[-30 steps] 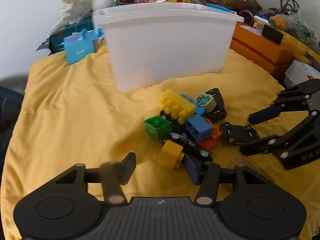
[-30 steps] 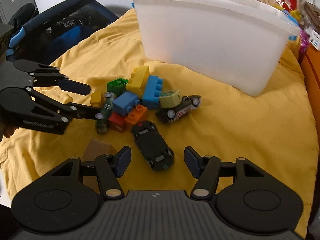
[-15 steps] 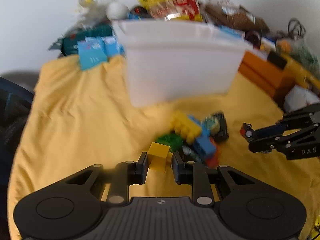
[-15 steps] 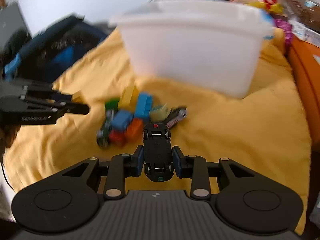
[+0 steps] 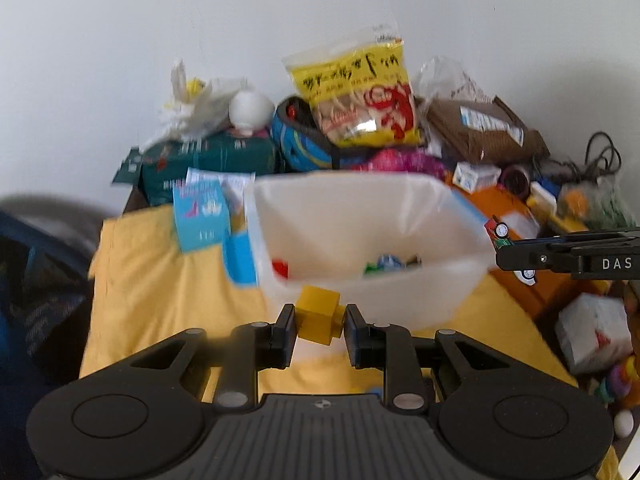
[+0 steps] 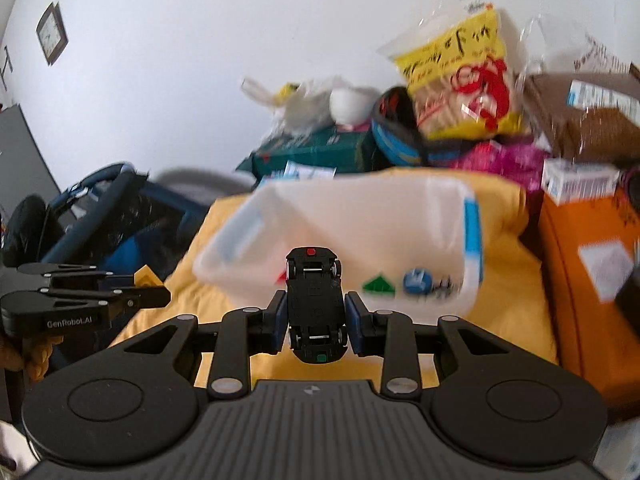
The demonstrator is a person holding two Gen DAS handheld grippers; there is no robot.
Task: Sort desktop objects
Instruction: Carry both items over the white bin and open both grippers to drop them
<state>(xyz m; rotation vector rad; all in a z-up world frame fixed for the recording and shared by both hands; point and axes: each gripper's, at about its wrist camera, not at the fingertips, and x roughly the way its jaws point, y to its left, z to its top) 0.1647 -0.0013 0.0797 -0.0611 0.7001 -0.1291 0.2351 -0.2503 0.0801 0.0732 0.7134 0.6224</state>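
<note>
We found the left claw clamped on a small yellow plastic building block, the two pads pressing its opposite flat faces. That hold suited the block: flat, rigid sides gave the pads a square seat. The block was carried in the air just short of the near wall of the translucent white plastic bin, below its rim.

The right claw was closed on a black toy car, gripped across its flanks with the underside and wheels turned toward the camera. We judged this grip was chosen because the car's long sides are its only parallel faces. The car also hung short of the bin's near rim, not yet over the opening.

Both loads were held clear of the yellow cloth covering the surface. The bin already held several small toys: a red piece, a green piece and a blue round one, so we judged the sorting partly done.

In our judgement each claw needed to rise and advance past the rim before letting go; releasing at this position would drop the items outside the bin. Motion blur limited finer detail.
</note>
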